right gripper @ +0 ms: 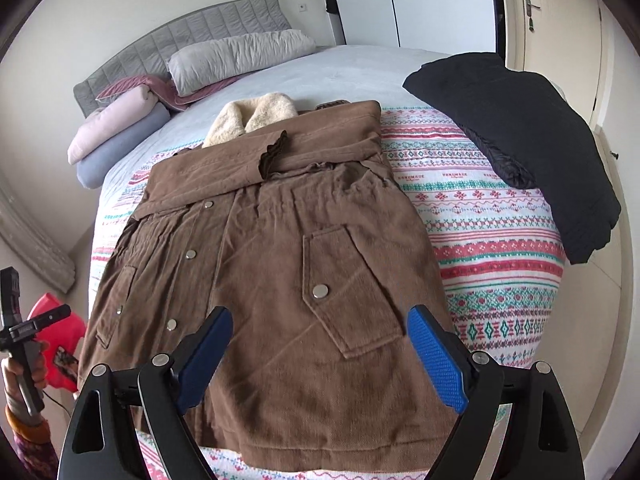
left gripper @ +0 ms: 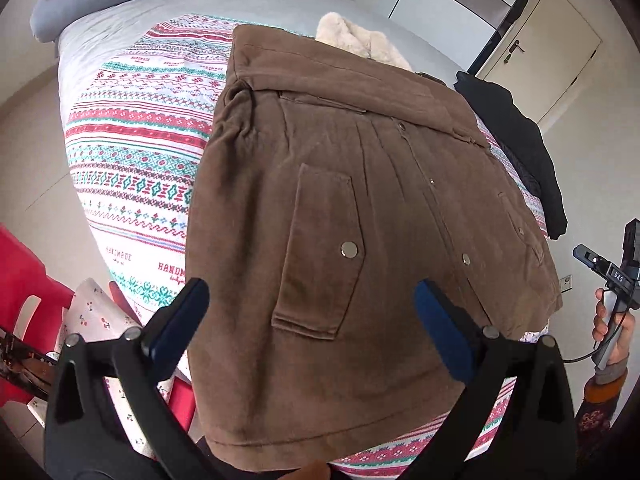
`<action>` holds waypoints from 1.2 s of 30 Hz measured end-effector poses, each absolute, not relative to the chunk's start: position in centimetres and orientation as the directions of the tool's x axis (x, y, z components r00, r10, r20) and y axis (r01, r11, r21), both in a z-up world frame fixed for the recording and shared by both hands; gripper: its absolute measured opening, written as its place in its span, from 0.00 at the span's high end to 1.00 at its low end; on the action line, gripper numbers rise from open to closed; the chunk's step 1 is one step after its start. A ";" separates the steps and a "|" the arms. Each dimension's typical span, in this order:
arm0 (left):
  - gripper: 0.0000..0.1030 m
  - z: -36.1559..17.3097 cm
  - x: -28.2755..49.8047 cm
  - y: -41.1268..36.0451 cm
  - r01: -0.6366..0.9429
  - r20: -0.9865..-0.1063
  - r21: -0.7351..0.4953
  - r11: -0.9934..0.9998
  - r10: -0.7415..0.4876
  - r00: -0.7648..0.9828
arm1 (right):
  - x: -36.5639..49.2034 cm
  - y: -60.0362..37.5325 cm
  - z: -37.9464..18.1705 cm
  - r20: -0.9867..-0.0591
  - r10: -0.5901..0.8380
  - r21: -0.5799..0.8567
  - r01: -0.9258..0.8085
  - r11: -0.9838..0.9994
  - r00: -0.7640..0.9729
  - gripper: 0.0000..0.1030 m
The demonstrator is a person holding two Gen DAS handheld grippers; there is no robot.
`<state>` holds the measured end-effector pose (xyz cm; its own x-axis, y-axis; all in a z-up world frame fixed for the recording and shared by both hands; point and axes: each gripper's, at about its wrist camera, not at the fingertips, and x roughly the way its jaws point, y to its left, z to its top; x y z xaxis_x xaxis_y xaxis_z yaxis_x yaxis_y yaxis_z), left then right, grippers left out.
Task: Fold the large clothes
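A brown corduroy coat (left gripper: 340, 184) (right gripper: 280, 220) lies flat on the bed, front up, with snap buttons and flap pockets. Its sleeves are folded across the upper part. The cream fleece collar (left gripper: 360, 38) (right gripper: 256, 114) sticks out at the far end. My left gripper (left gripper: 311, 286) hovers open above the coat's lower left part, nothing between its blue pads. My right gripper (right gripper: 320, 312) hovers open above the lower right part near a pocket, also holding nothing. Neither touches the fabric.
The coat rests on a patterned blanket (left gripper: 132, 148) (right gripper: 480, 220) over a grey bed. A folded black garment (left gripper: 516, 136) (right gripper: 520, 140) lies at the bed's right edge. Pillows (right gripper: 240, 56) sit by the headboard. A red chair (left gripper: 24, 272) stands left of the bed, a door (left gripper: 552, 44) right.
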<state>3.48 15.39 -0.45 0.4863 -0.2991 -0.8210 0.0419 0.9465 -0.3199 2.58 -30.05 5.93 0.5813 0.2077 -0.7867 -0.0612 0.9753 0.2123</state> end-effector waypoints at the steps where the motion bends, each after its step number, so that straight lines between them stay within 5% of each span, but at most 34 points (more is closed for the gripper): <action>1: 0.01 -1.0 3.2 15.6 0.045 -0.830 -0.320 0.946 -0.303 0.467 | 2.0 -30.3 5.4 -0.791 0.214 0.218 -0.062 0.974 0.573 0.12; 11: 0.01 -4.7 0.9 18.5 0.049 -0.786 -0.489 0.871 -0.464 0.408 | -1.5 -32.7 0.6 -0.829 0.240 0.276 -0.003 0.961 0.505 0.12; 36: 0.11 -8.5 -0.9 20.3 0.044 -0.684 -0.661 0.749 -0.625 0.376 | 1.3 -37.4 -3.4 -0.799 0.256 0.372 0.112 0.921 0.545 0.12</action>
<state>-0.94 20.31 -8.54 0.3764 -0.6253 -0.6836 0.0438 0.7491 -0.6610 1.30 -37.44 -3.41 0.5449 0.2559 -0.7985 0.1125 0.9214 0.3720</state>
